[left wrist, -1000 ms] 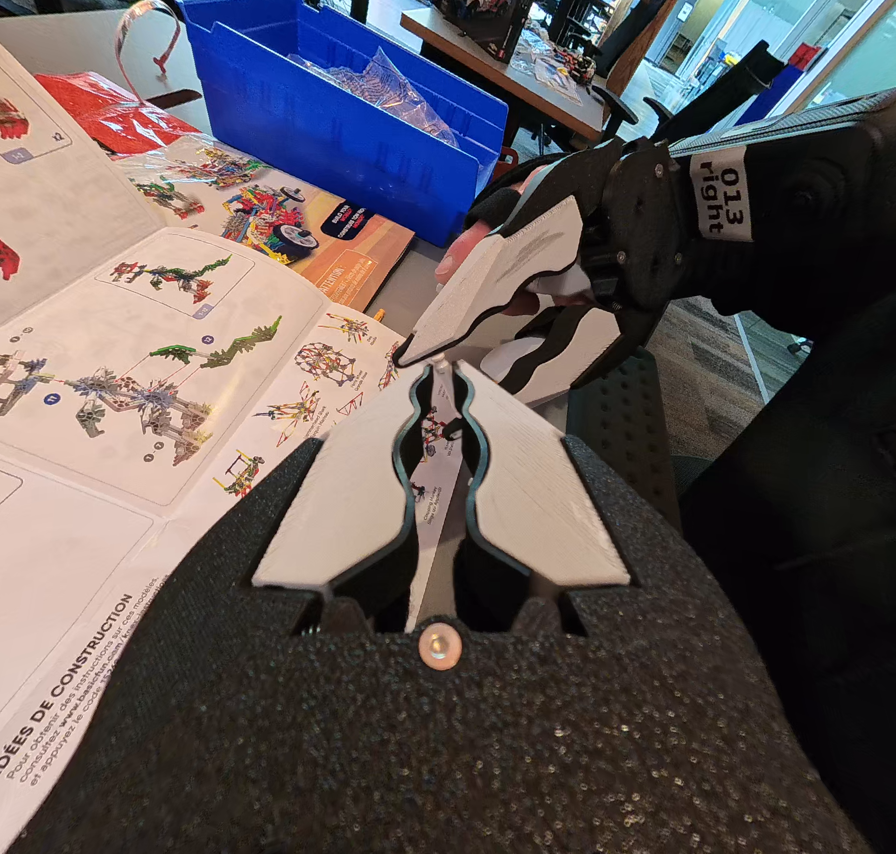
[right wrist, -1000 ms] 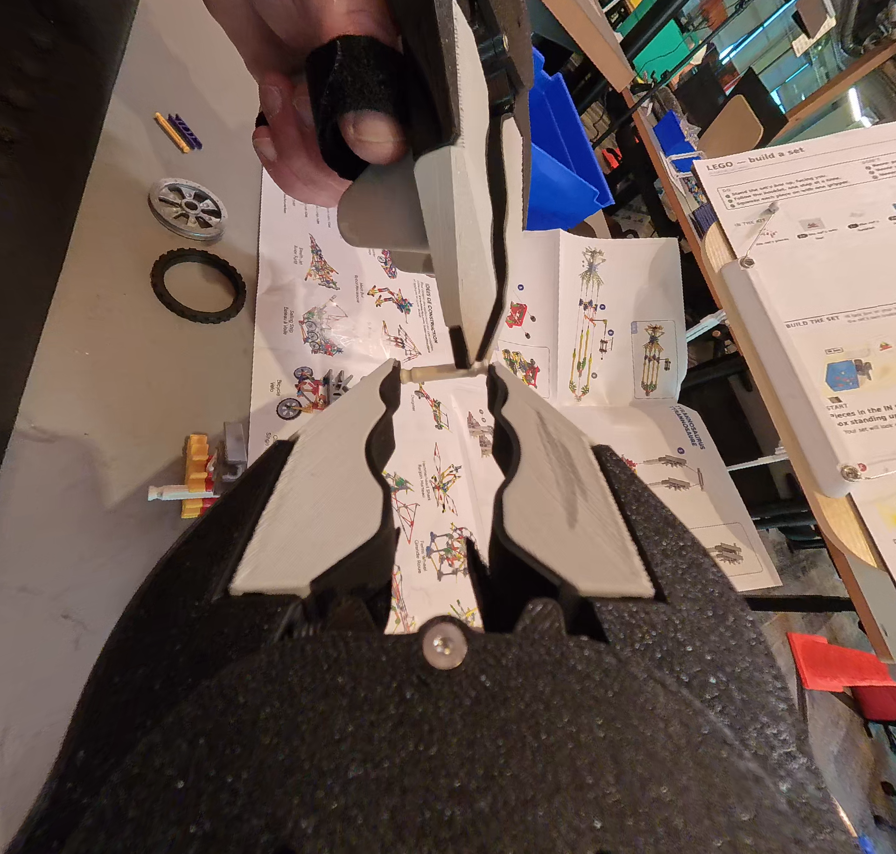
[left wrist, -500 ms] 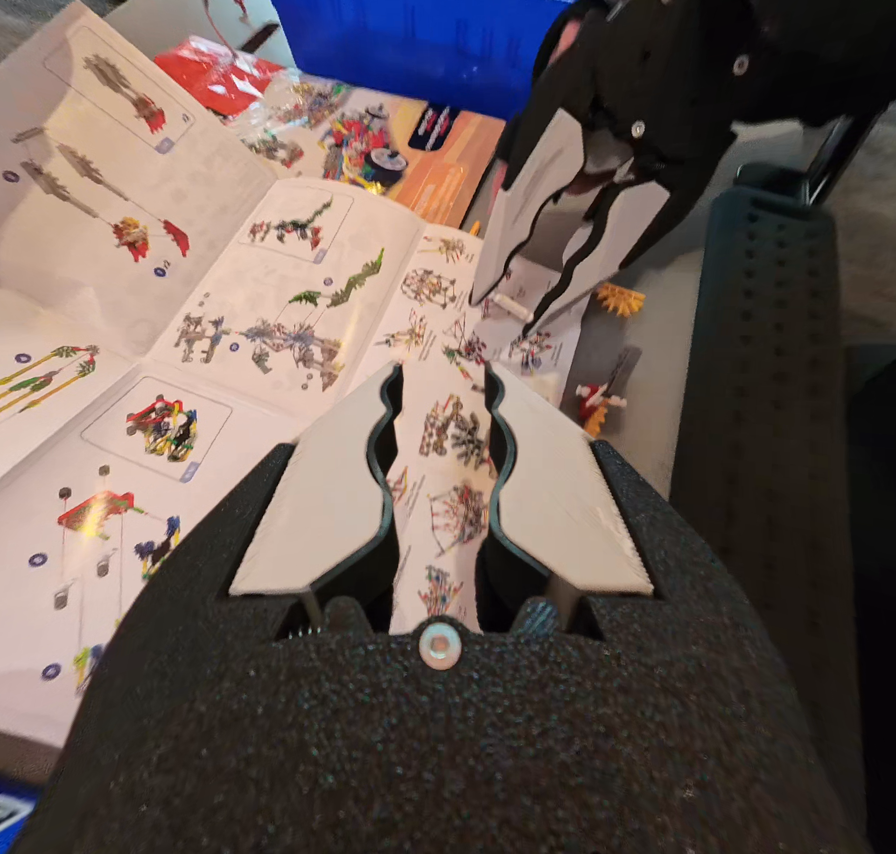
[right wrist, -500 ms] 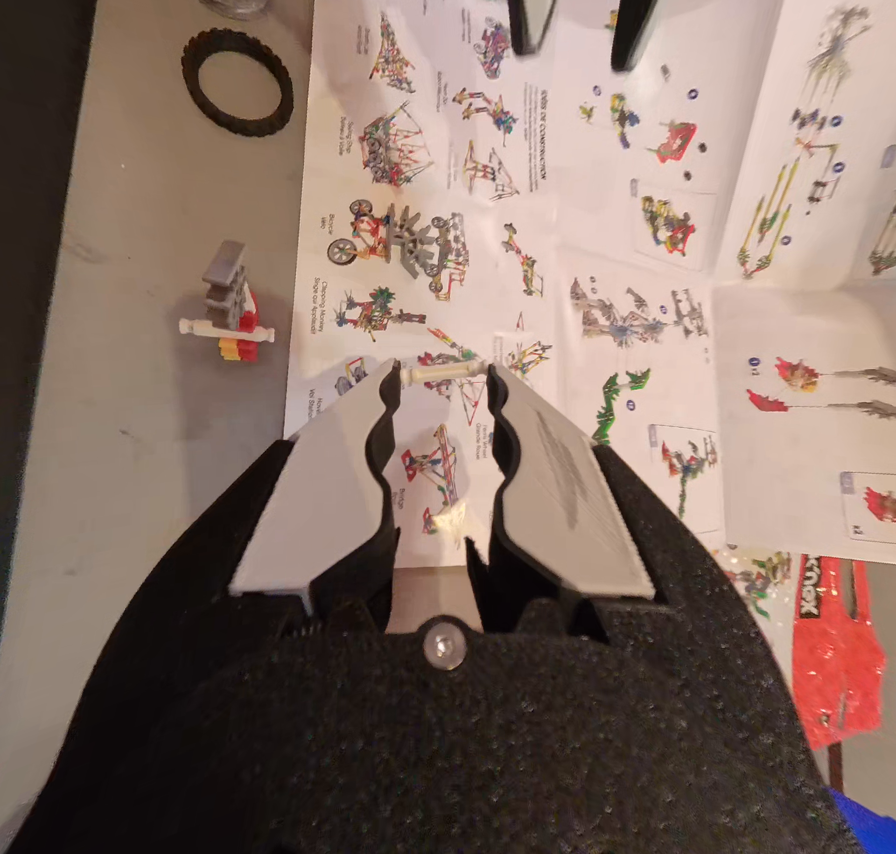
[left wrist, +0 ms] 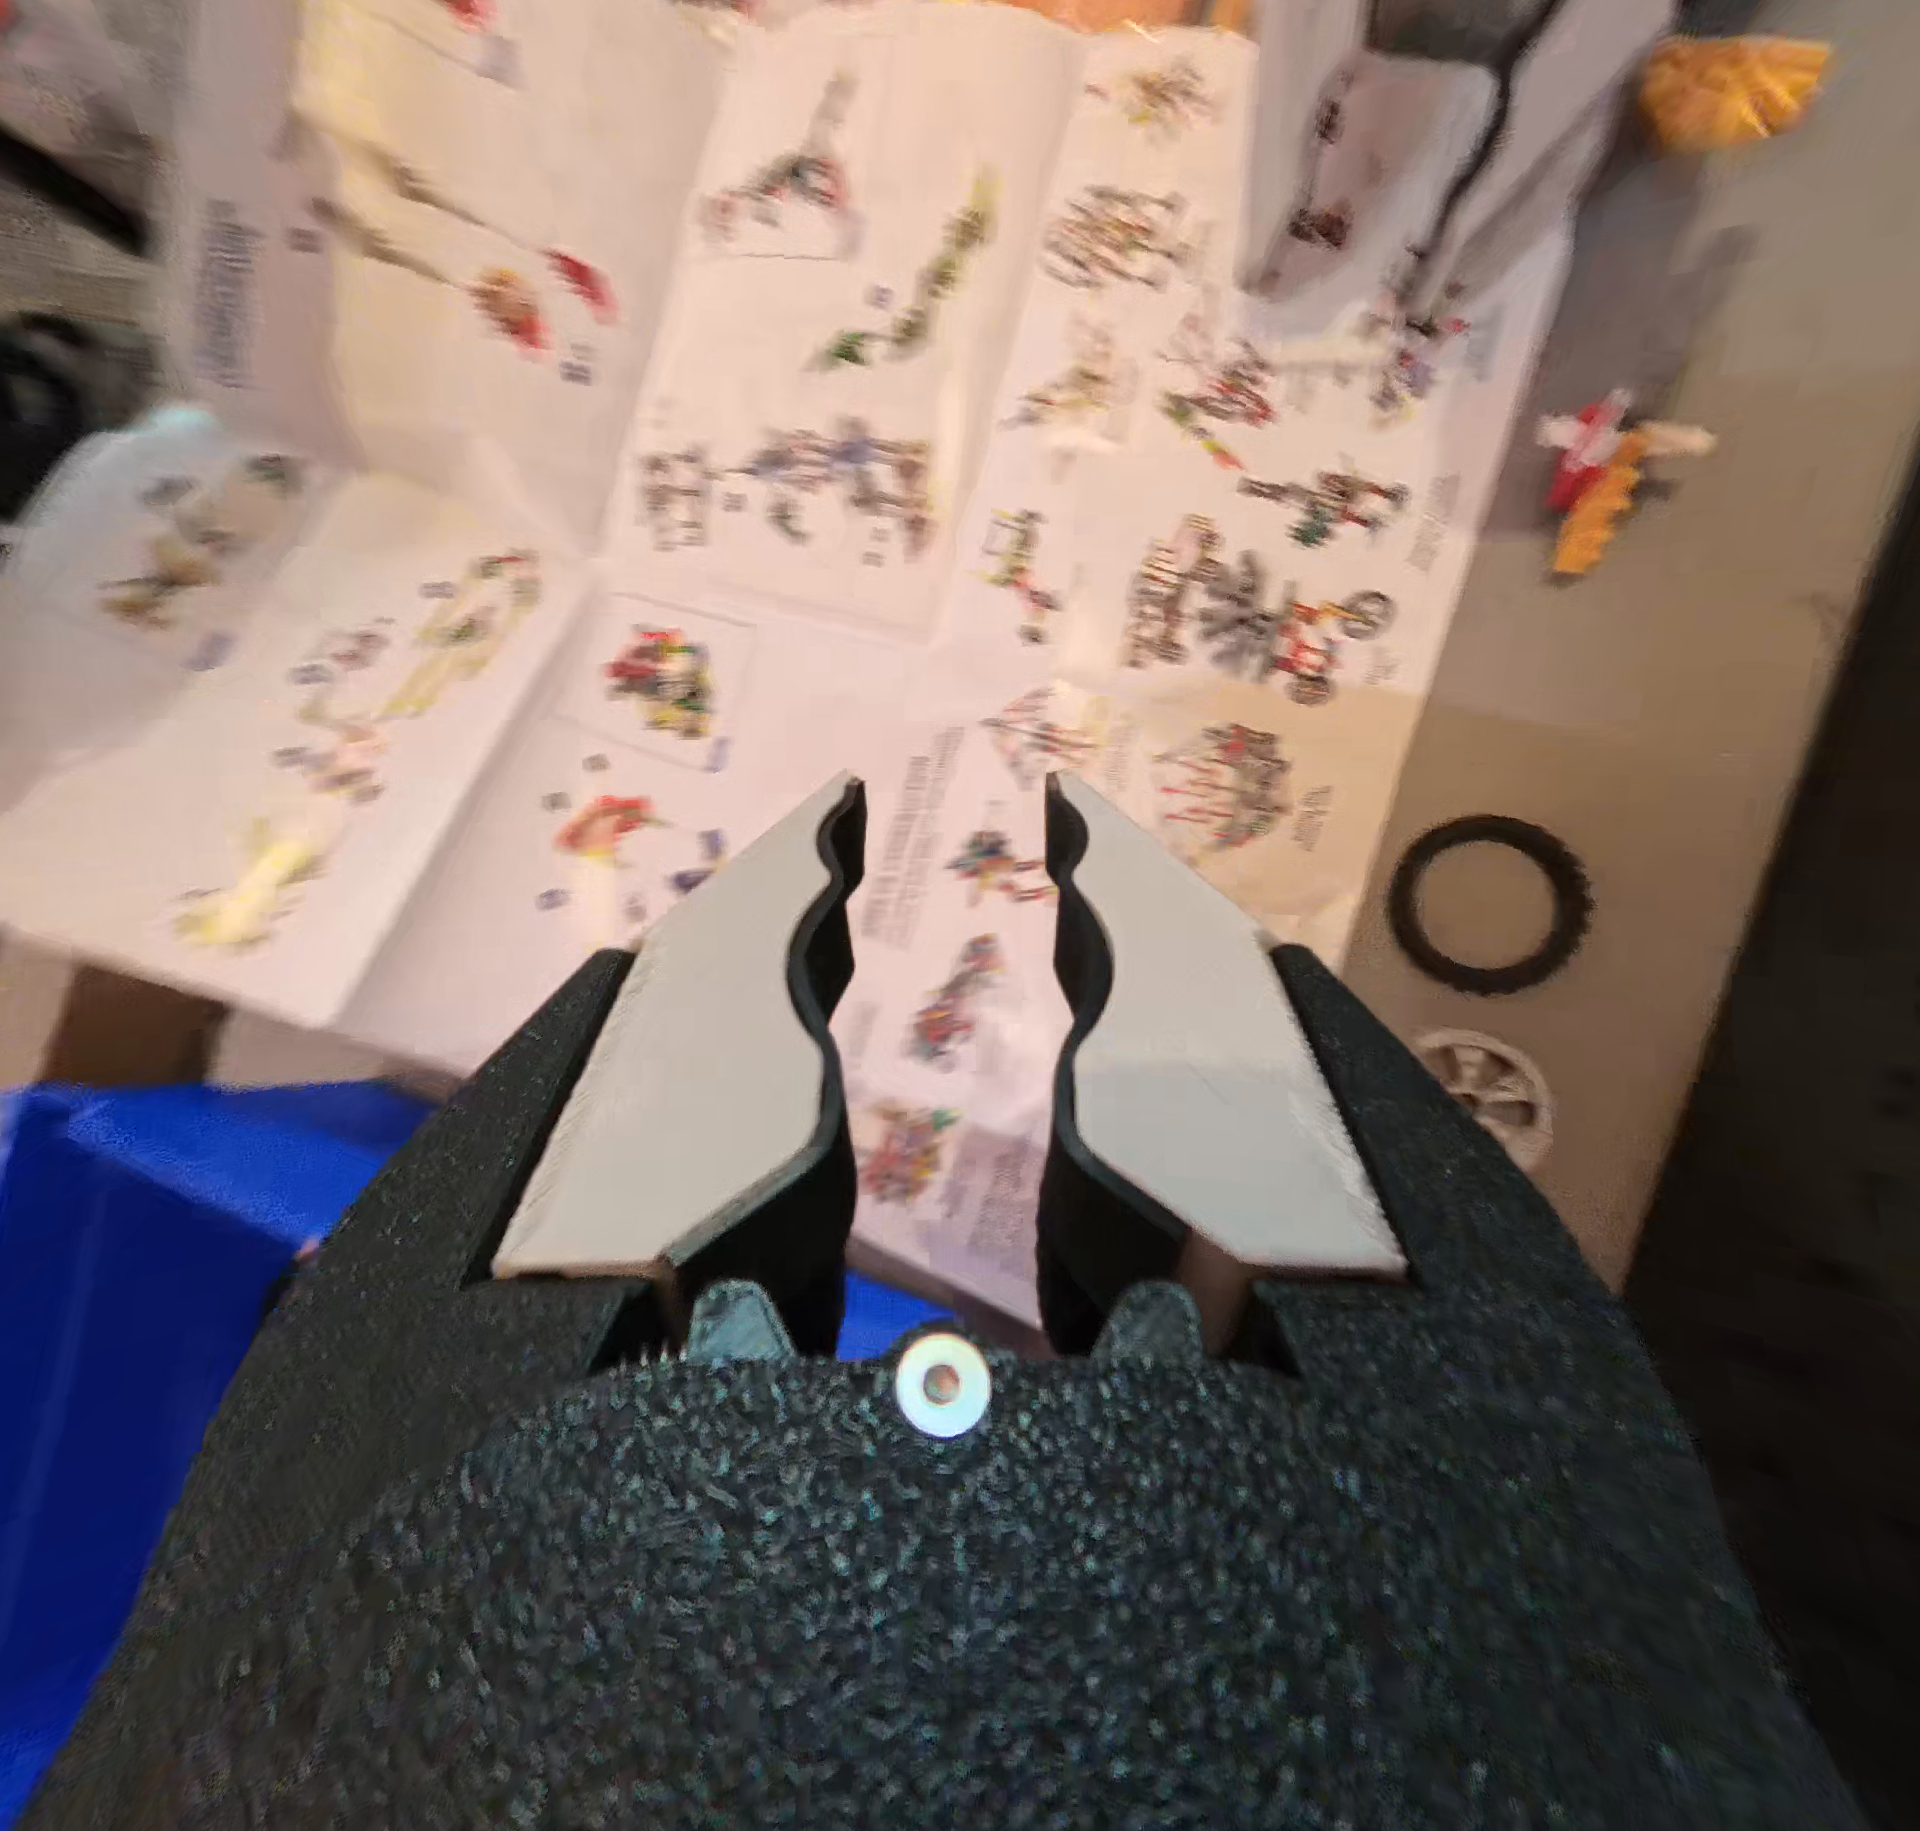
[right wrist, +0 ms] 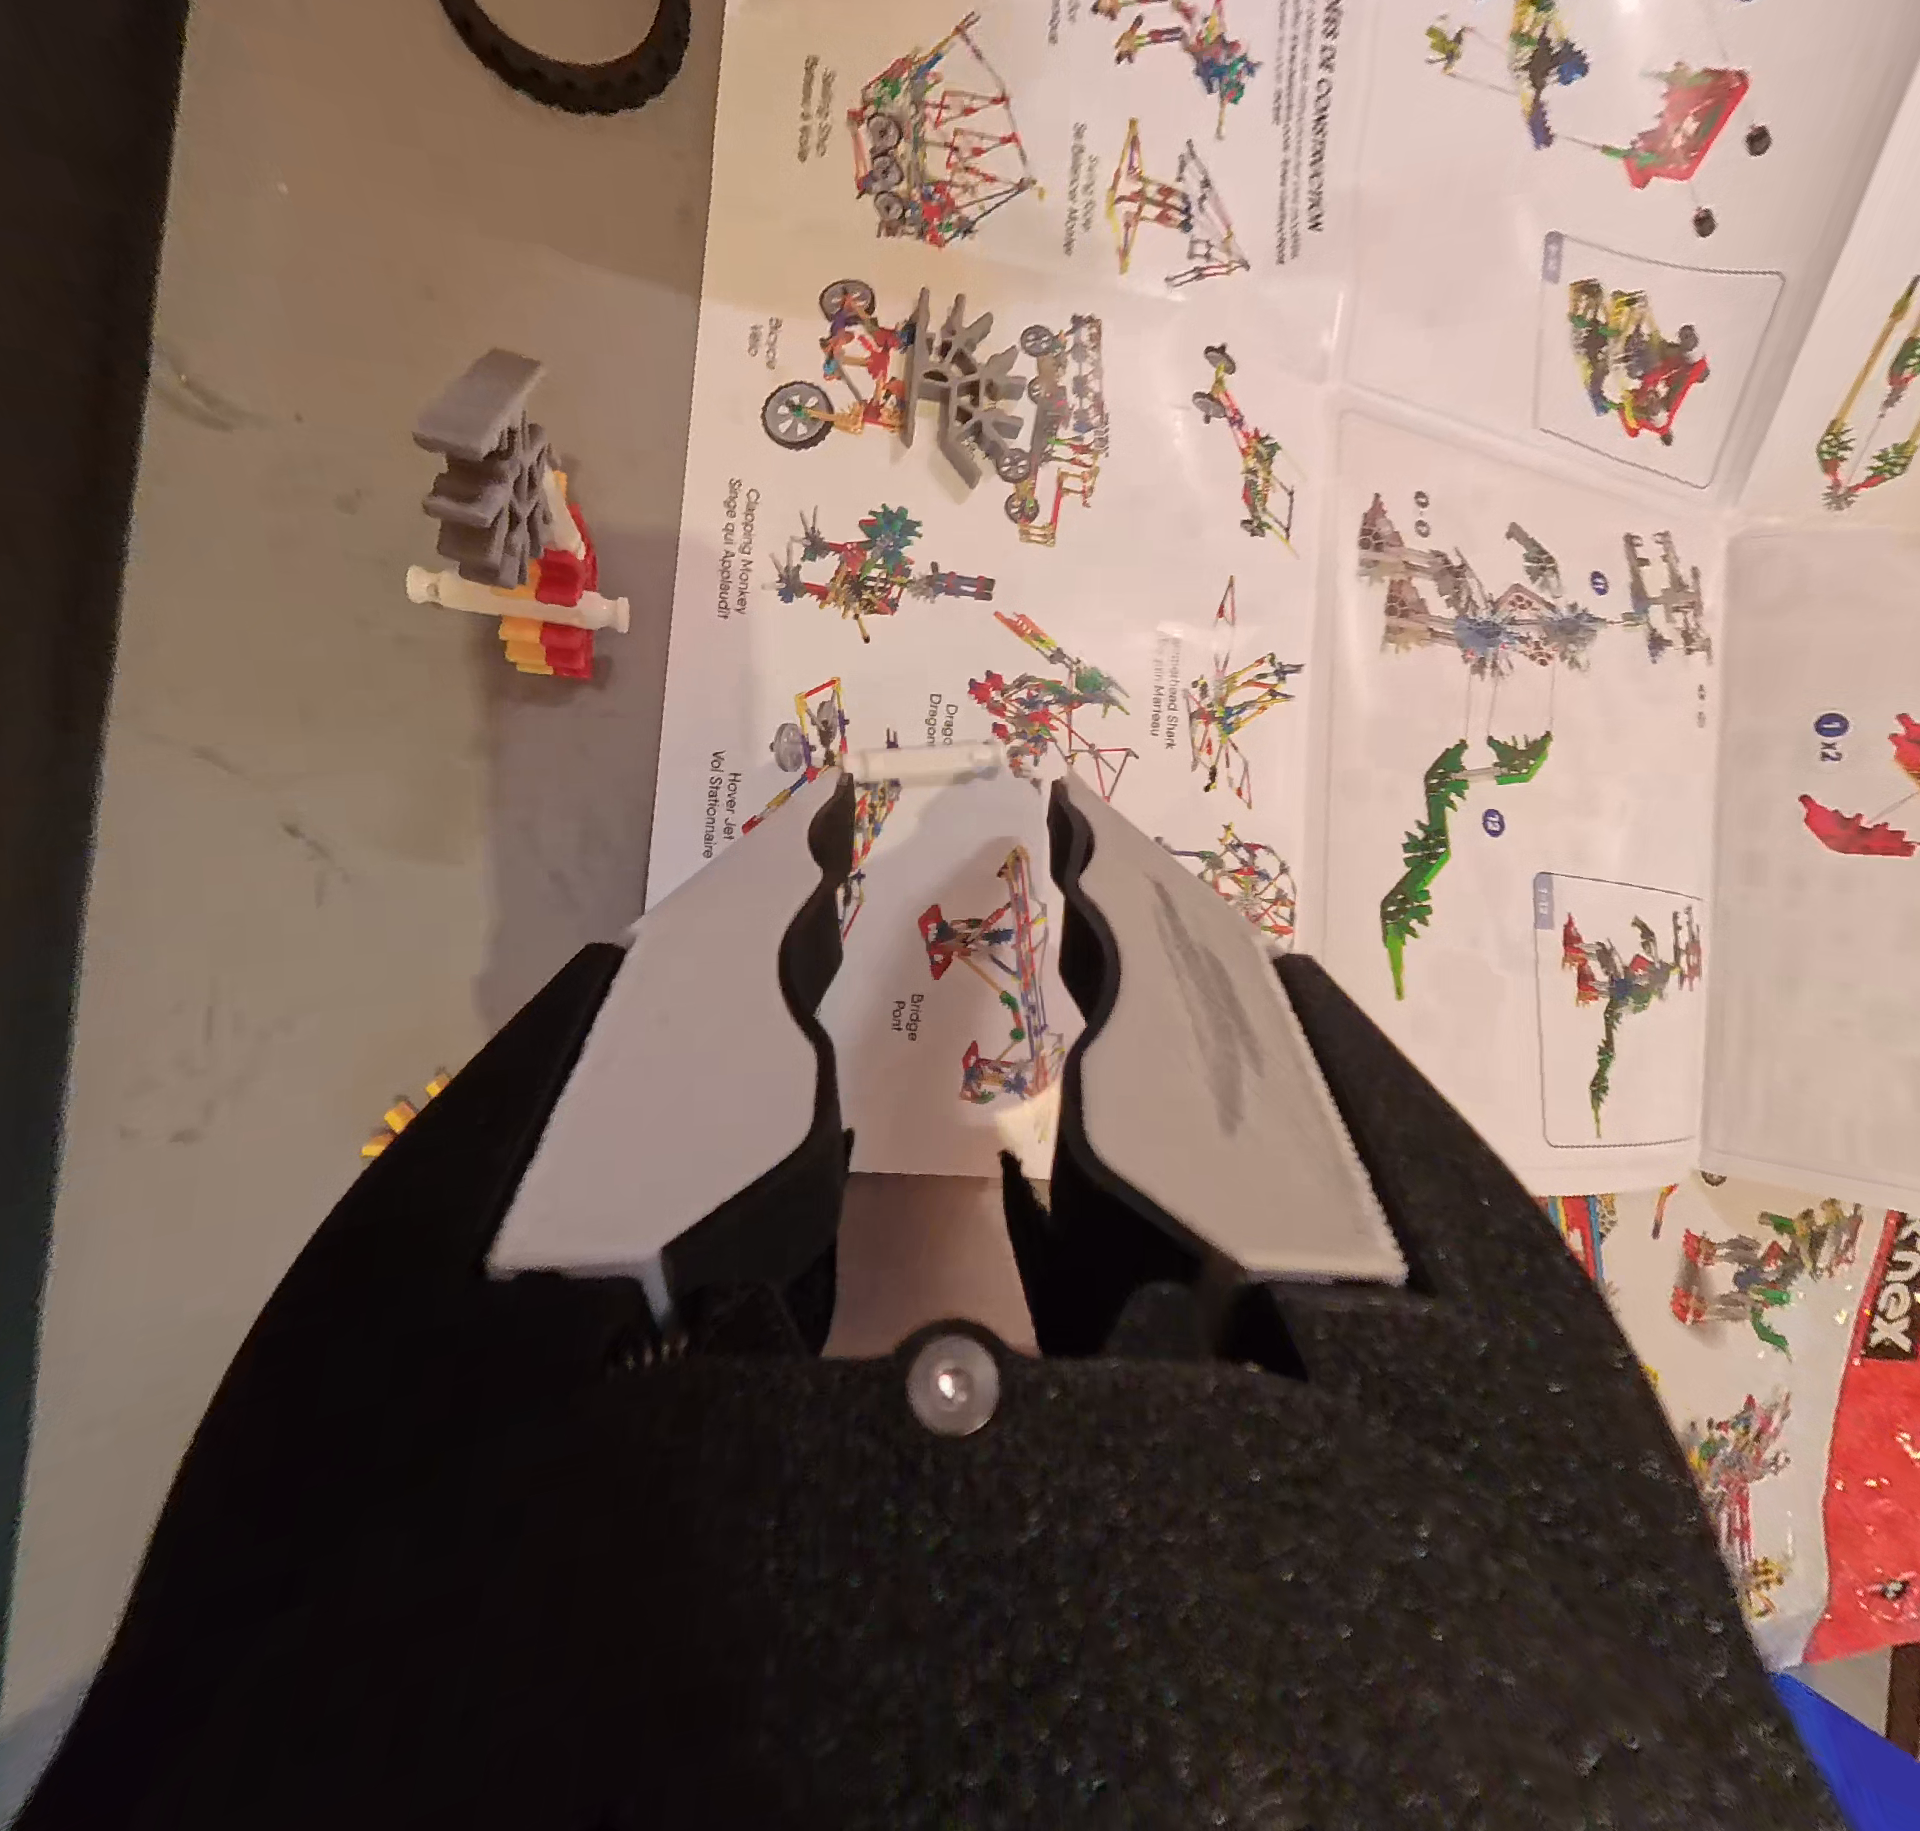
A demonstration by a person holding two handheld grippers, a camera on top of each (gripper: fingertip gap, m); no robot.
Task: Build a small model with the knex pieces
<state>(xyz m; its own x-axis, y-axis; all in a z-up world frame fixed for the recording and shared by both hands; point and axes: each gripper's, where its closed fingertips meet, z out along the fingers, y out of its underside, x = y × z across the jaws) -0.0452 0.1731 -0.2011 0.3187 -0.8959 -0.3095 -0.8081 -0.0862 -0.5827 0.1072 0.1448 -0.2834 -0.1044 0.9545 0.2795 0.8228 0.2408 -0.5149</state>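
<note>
My right gripper hangs low over the printed instruction sheet, jaws apart. A short white rod lies crosswise just past its fingertips, not between the pads; its right end stops short of the right fingertip. A grey fan-shaped connector lies on the sheet farther ahead. My left gripper is open and empty, higher over the same sheet; its view is blurred. The right gripper's fingers show at the top right of the left wrist view.
A small assembly of grey, red and orange connectors on a white rod lies on the grey table, also in the left wrist view. Nearby are a black tyre, a grey wheel hub, a yellow connector, a blue bin and a red bag. There is about 20 cm between the tips of the two grippers. From the right gripper's tips to the grey fan-shaped connector is close to 8 cm. It turns up in the left wrist view as well.
My left gripper opened off the rod's end, drew back and rose. My right gripper carried the rod down to the sheet; its jaws widened a little and the rod left the pads.
</note>
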